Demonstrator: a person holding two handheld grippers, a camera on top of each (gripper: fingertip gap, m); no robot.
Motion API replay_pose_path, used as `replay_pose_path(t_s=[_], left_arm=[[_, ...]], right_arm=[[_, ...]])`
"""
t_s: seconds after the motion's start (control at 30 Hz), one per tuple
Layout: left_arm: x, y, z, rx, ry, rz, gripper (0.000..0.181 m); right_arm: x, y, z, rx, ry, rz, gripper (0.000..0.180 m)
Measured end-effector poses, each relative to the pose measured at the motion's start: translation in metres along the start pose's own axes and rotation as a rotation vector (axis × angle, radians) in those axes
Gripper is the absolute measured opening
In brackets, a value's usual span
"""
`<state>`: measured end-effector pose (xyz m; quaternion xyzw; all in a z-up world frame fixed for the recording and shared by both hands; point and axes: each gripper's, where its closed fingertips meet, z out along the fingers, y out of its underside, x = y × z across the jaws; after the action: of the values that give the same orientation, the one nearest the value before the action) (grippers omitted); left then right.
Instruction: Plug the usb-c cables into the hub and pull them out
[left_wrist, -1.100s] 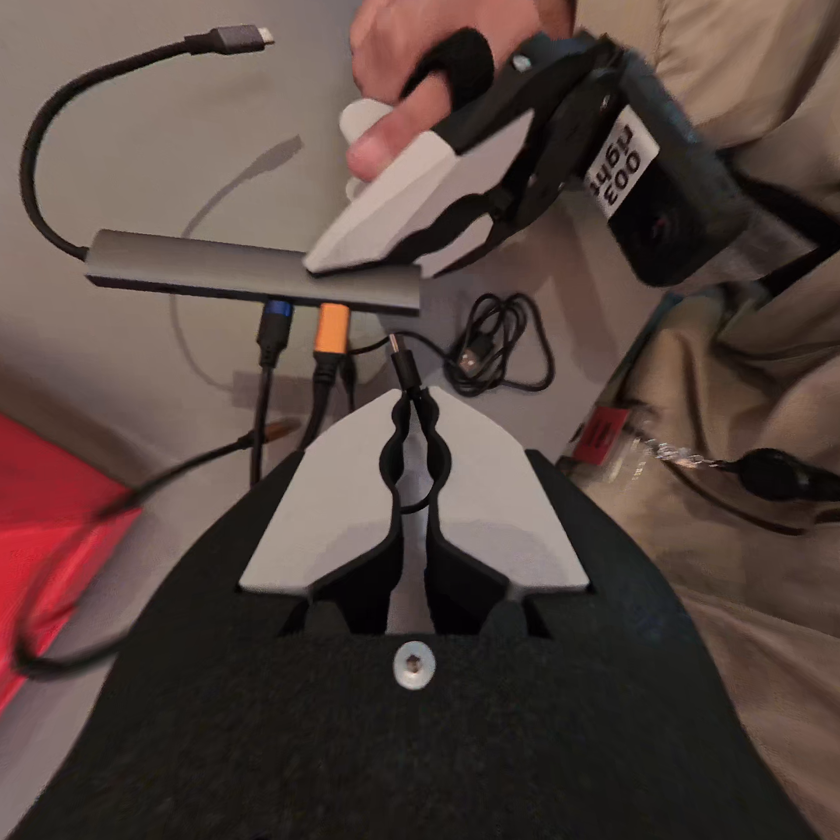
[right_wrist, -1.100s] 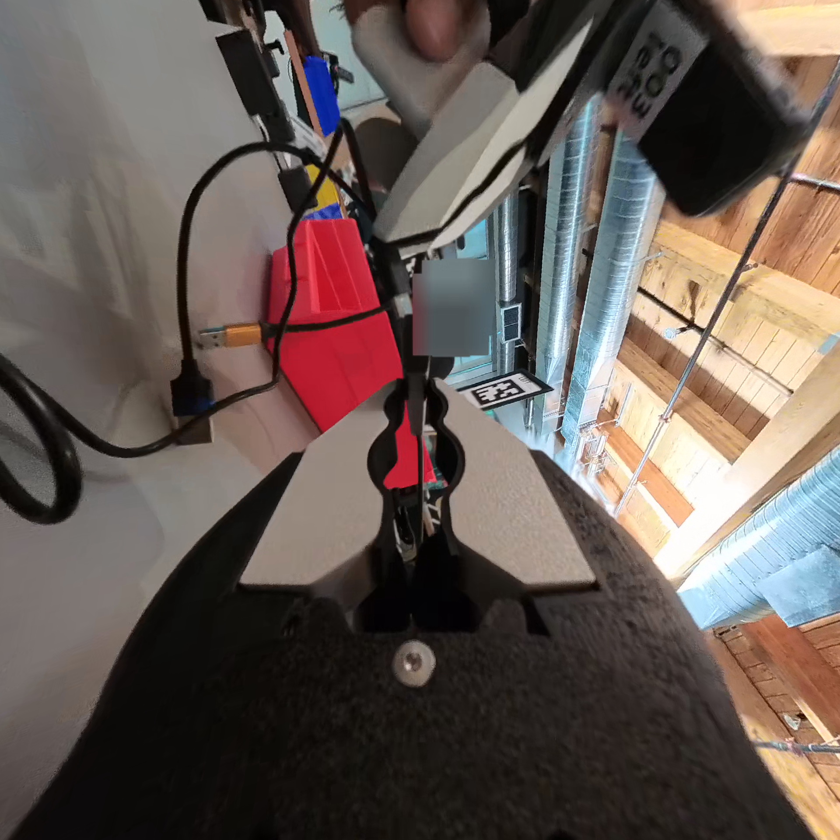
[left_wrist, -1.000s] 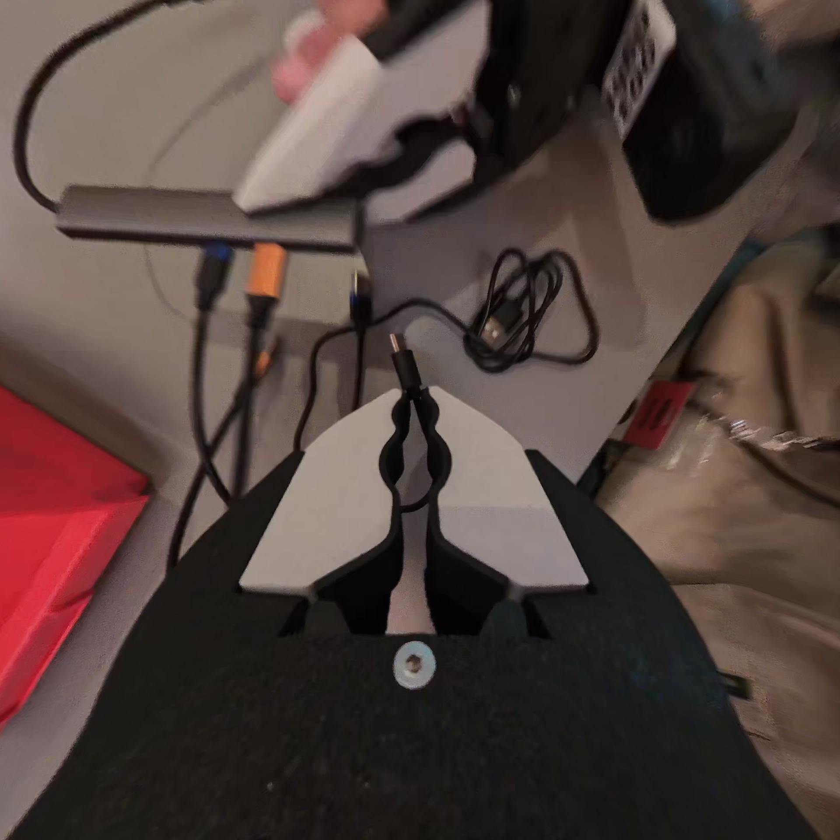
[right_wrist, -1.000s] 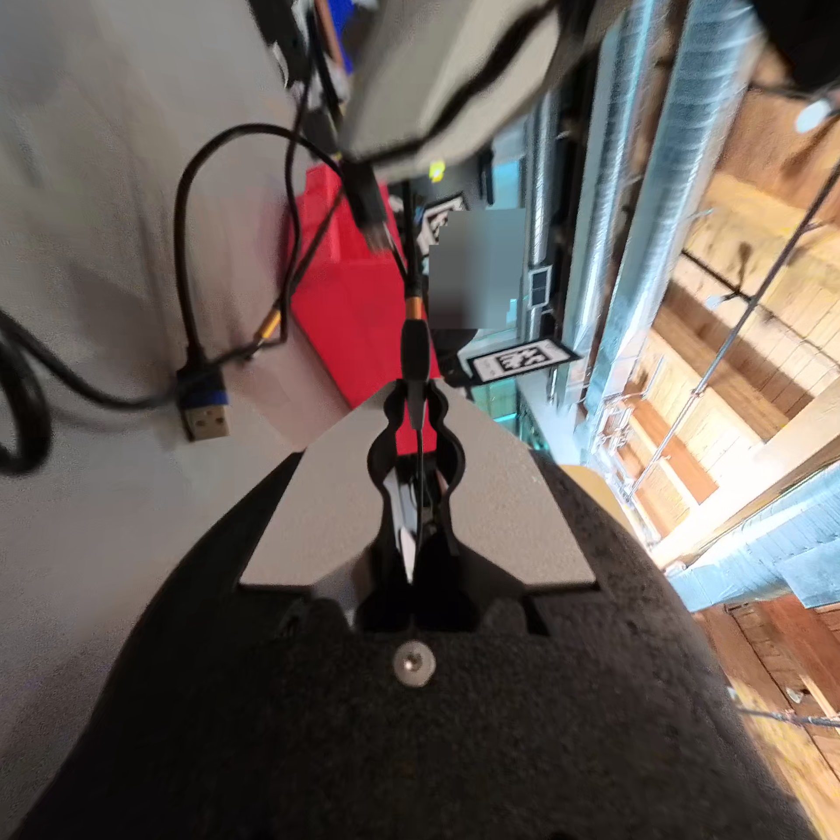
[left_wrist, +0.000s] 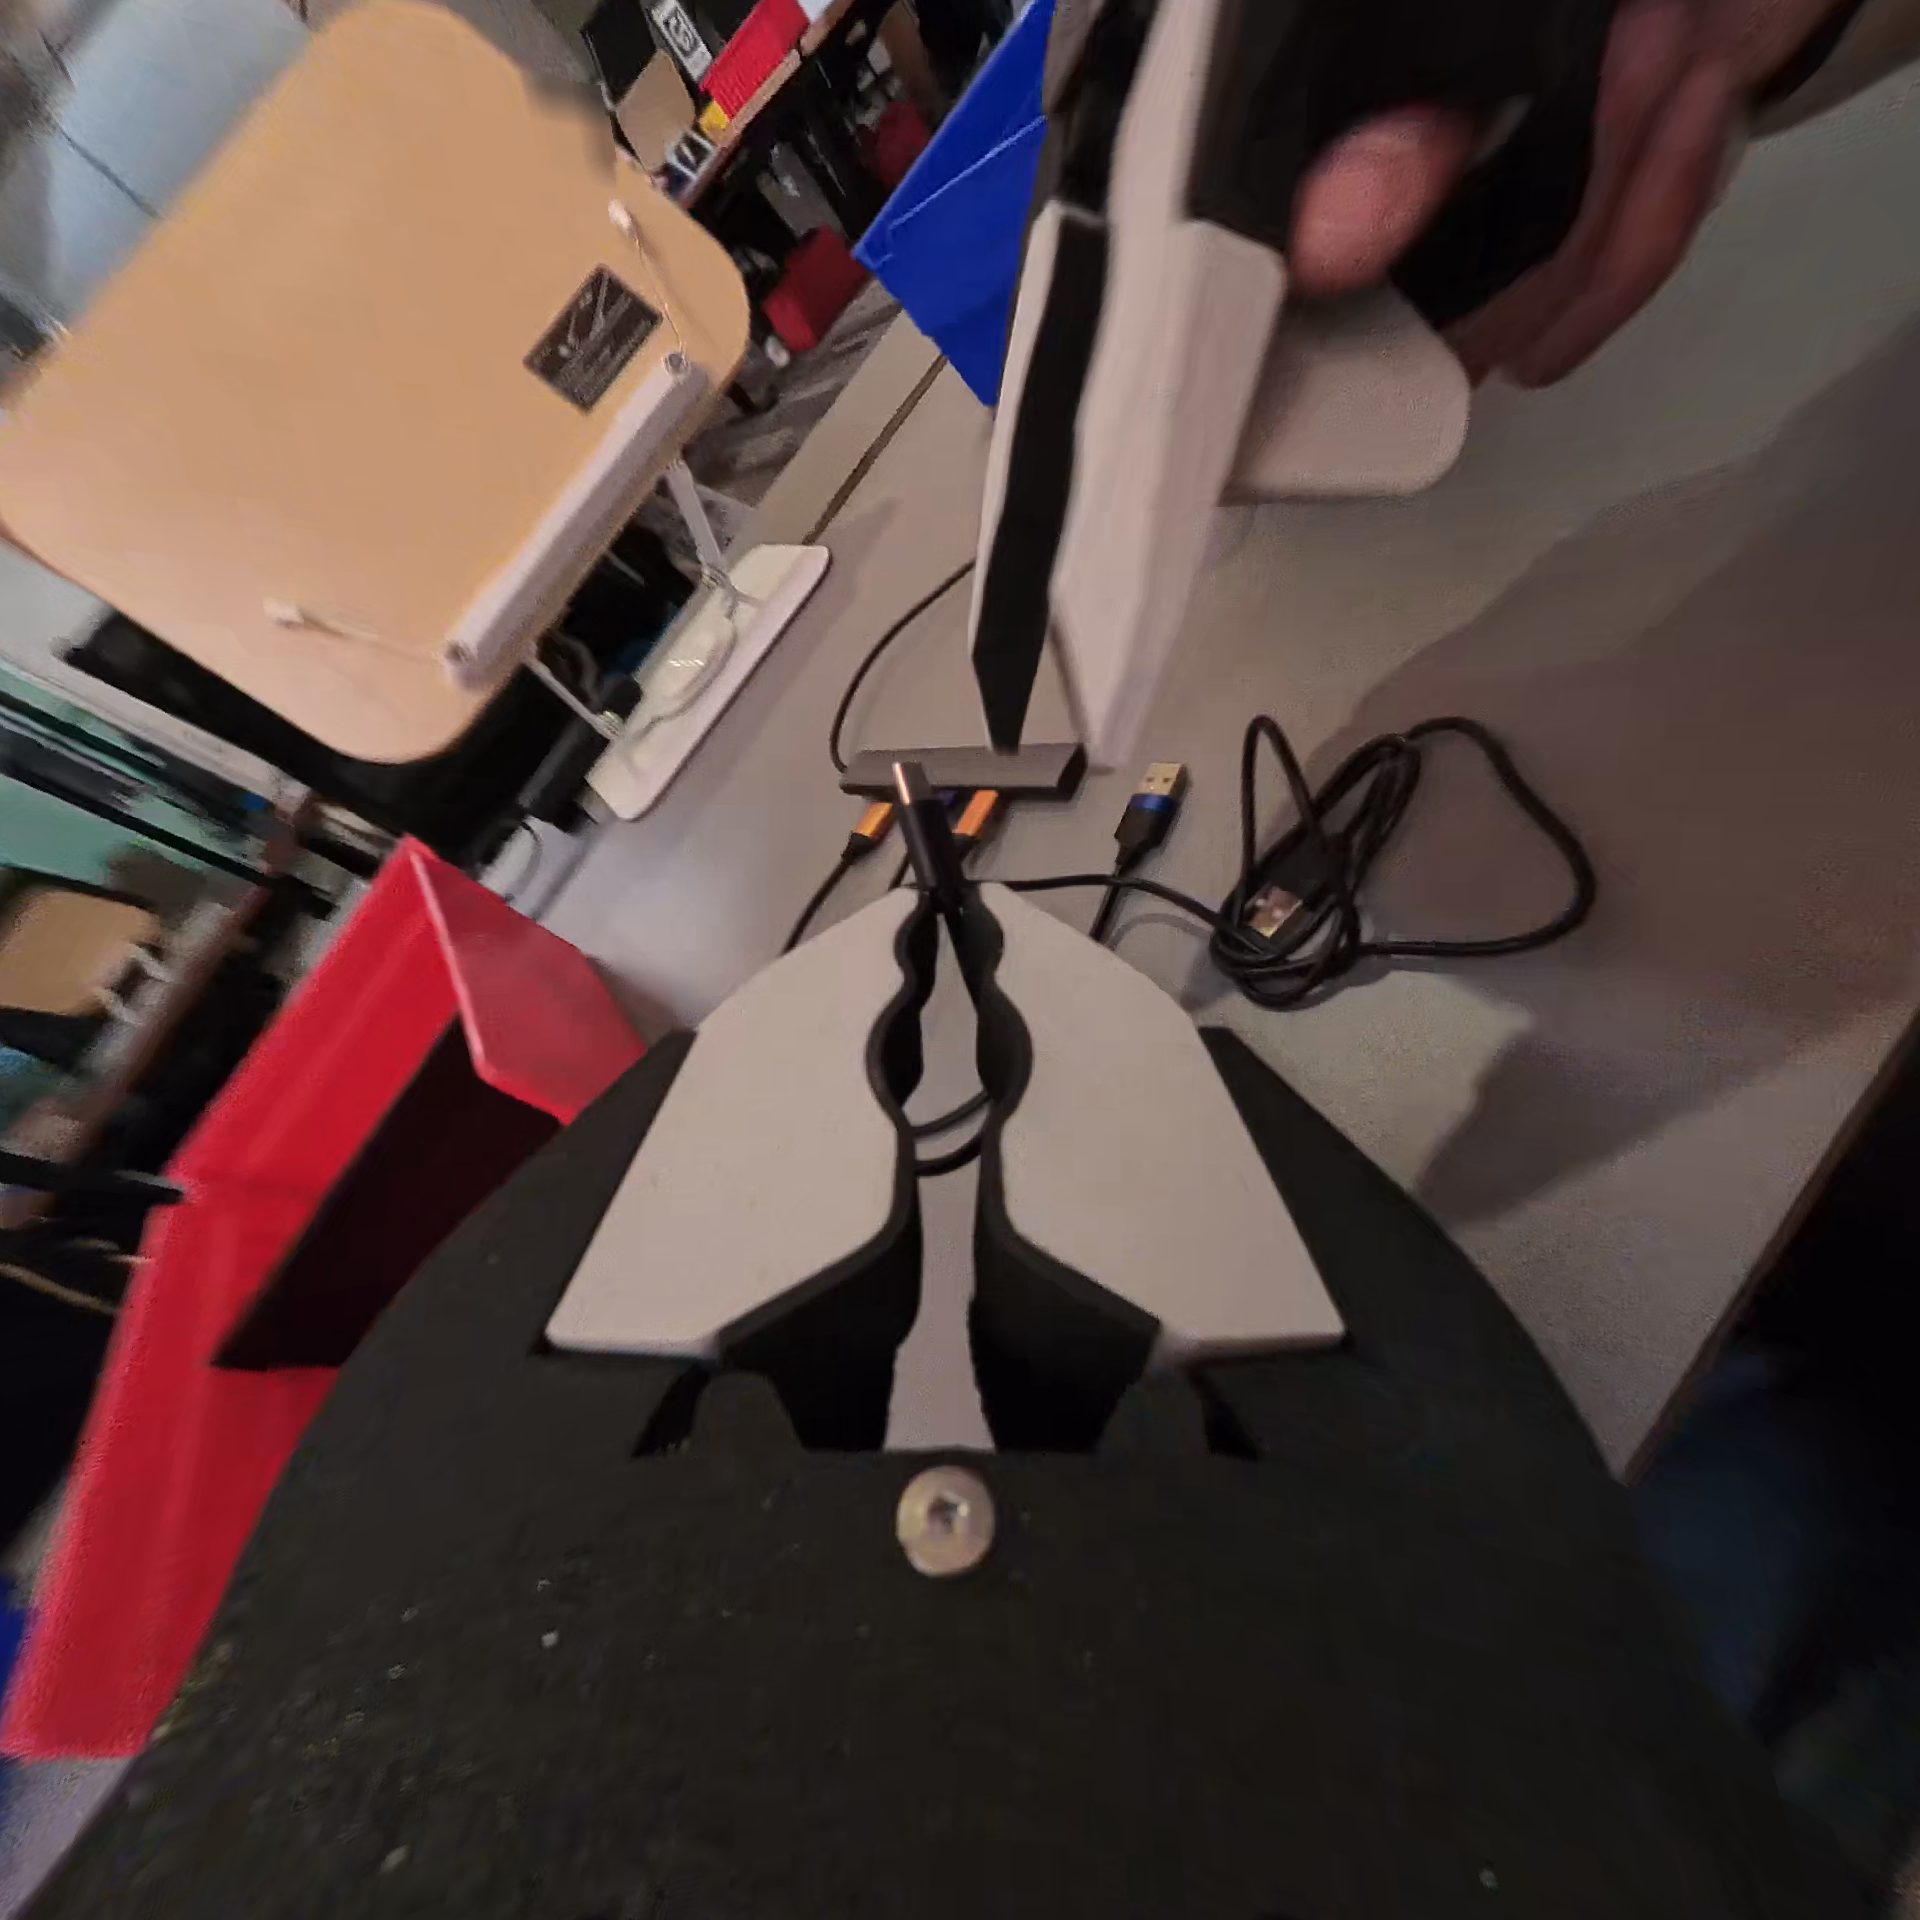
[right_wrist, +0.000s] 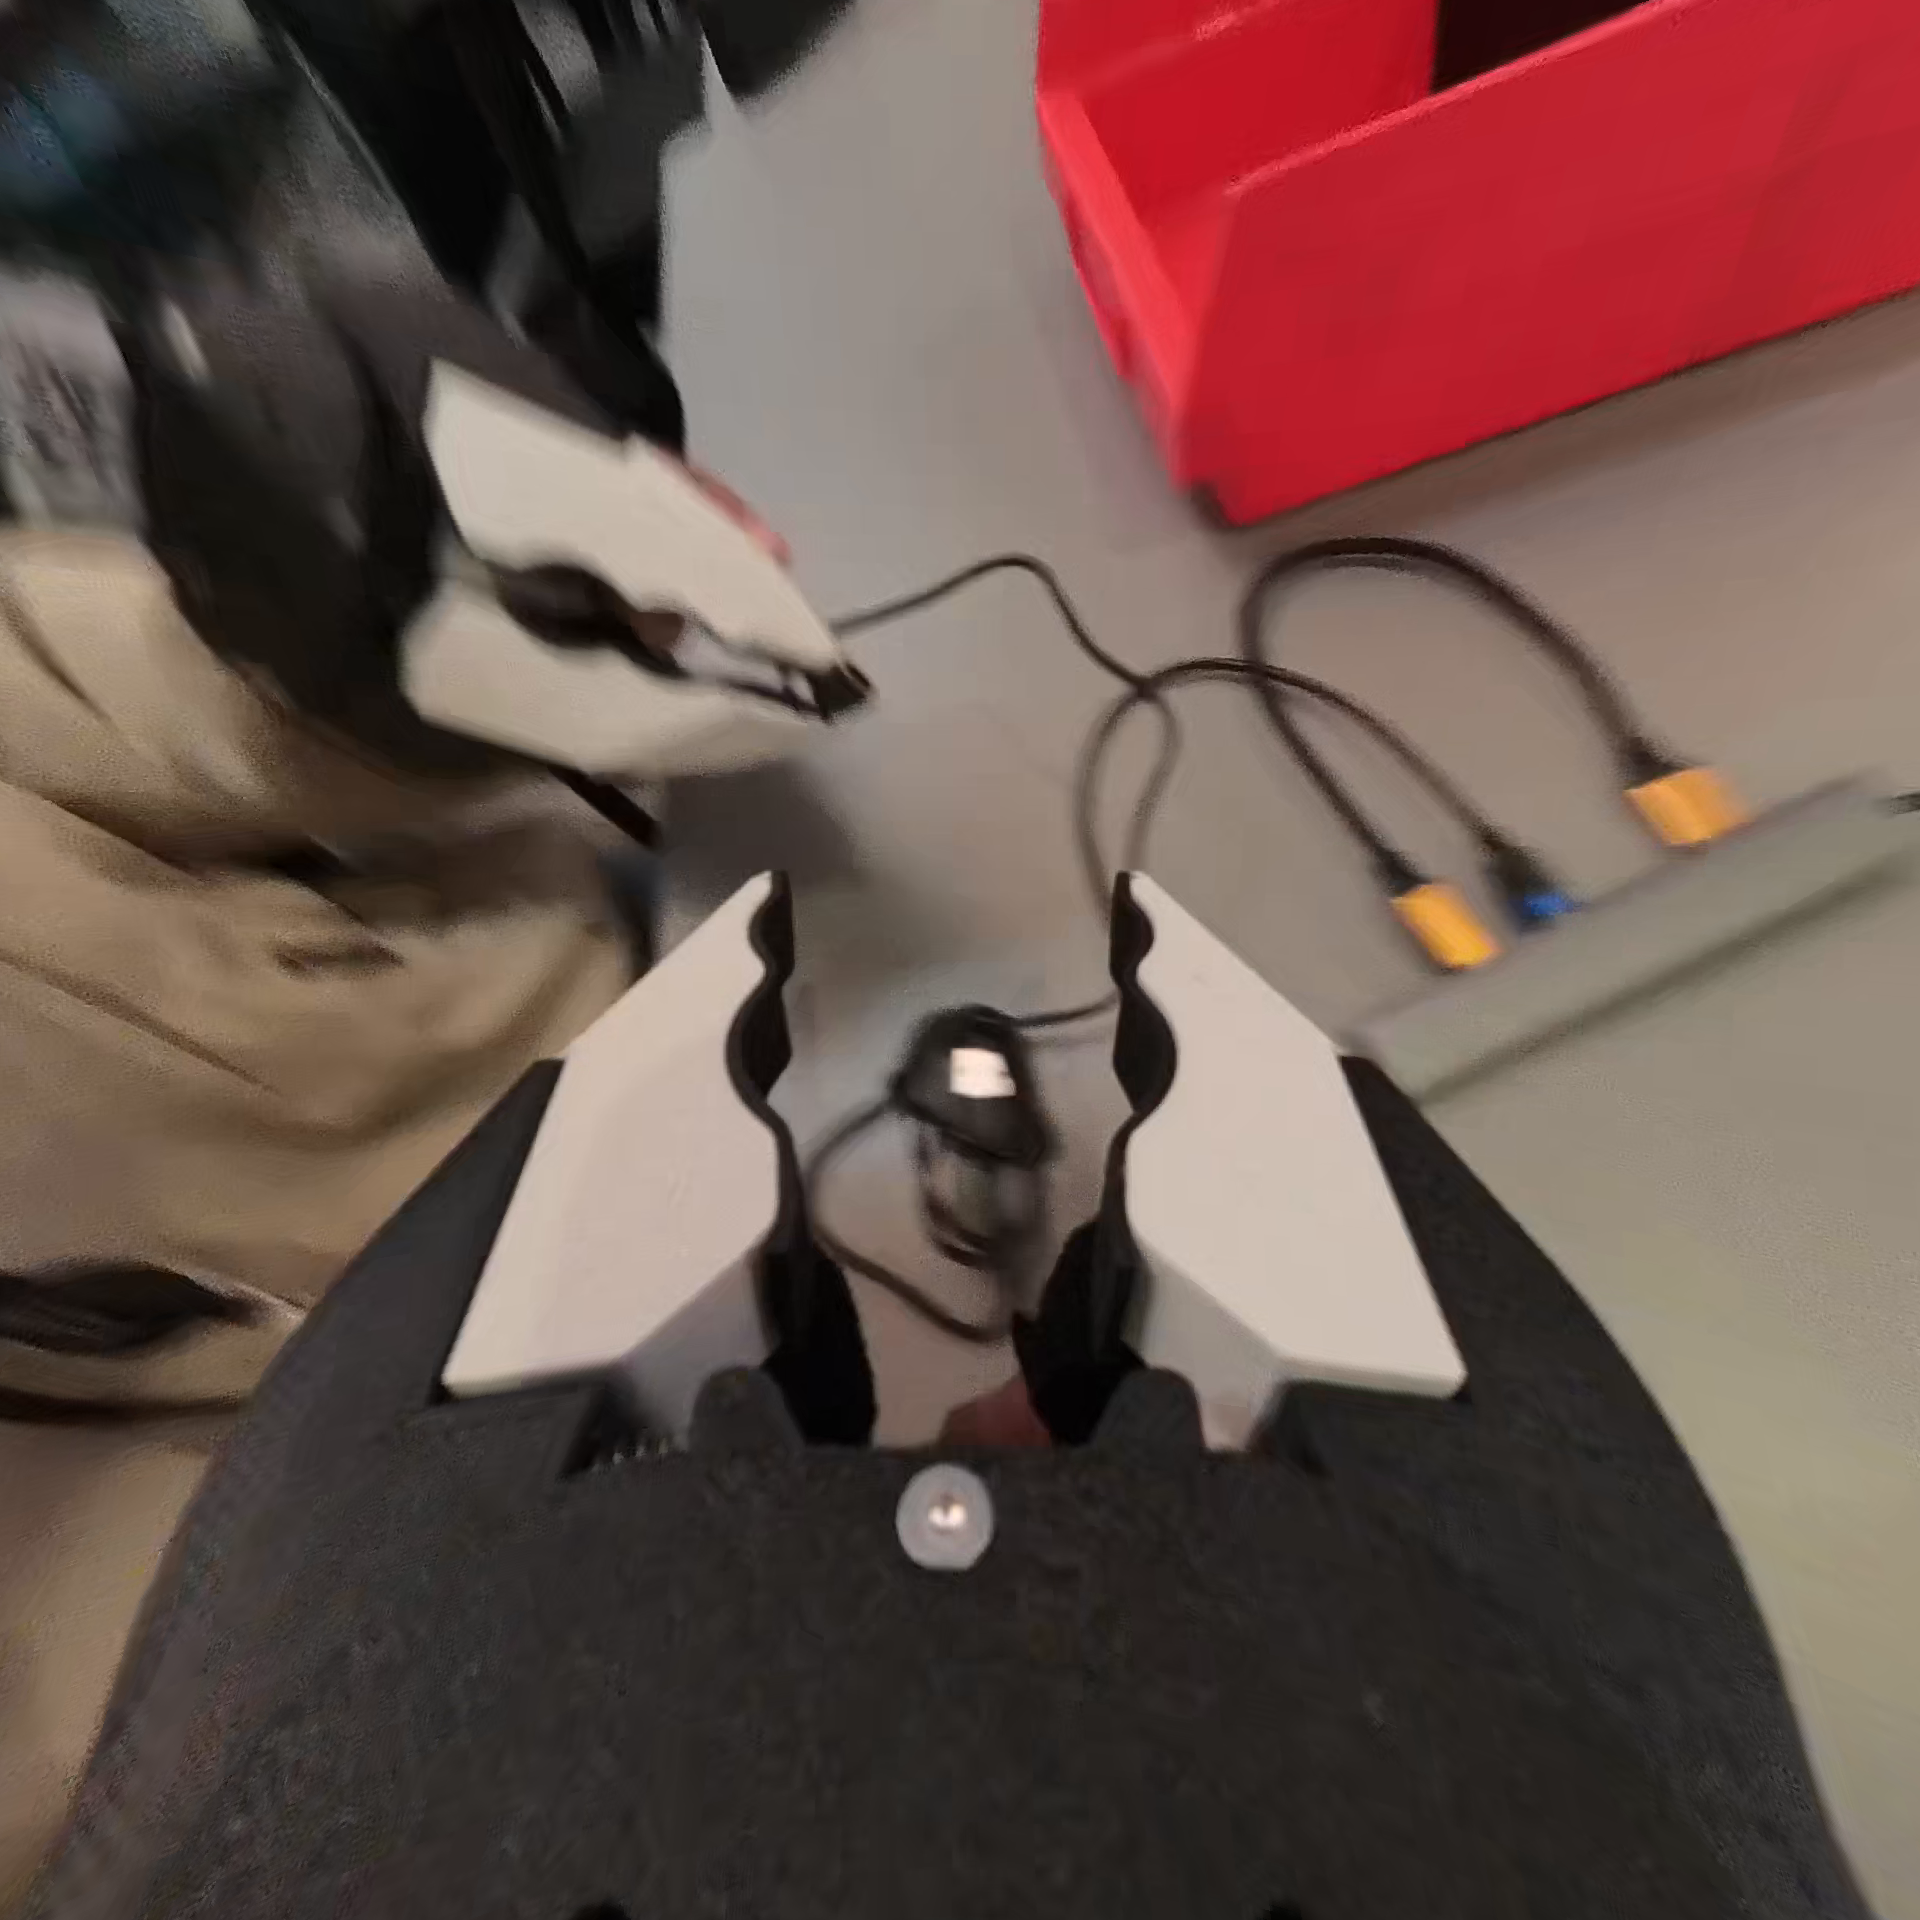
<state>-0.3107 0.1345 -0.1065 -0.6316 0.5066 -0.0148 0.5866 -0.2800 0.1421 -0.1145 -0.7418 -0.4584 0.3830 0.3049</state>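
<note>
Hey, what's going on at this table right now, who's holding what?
A person is working two hand-held tongs over a grey table. The left tongs are shut on a black USB-C cable, its plug pointing toward the grey hub lying on the table. The right tongs are open and empty, above a loose coiled black cable. In the right wrist view two orange plugs and a blue one sit along the hub's side. A red bin stands nearby.
</note>
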Motion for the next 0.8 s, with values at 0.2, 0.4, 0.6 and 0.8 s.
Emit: replay_pose_path(t_s=[0.2, 0.4, 0.6, 0.8], left_arm=[[0.008, -0.011, -0.005, -0.045, -0.138, 0.348, 0.004], [0.016, -0.011, -0.001, -0.099, -0.176, 0.496, 0.004], [0.022, -0.016, 0.001, -0.079, -0.138, 0.334, 0.015], [0.036, -0.054, -0.014, 0.153, 0.180, -0.495, 0.020]], right_arm=[[-0.033, -0.018, 0.007, 0.339, -0.249, 0.466, 0.042], [-0.034, -0.010, 0.007, 0.338, -0.194, 0.445, 0.012], [-0.029, -0.004, 0.004, 0.343, -0.125, 0.360, 0.010], [0.005, -0.024, -0.045, 0.589, -0.031, 0.342, 0.010]])
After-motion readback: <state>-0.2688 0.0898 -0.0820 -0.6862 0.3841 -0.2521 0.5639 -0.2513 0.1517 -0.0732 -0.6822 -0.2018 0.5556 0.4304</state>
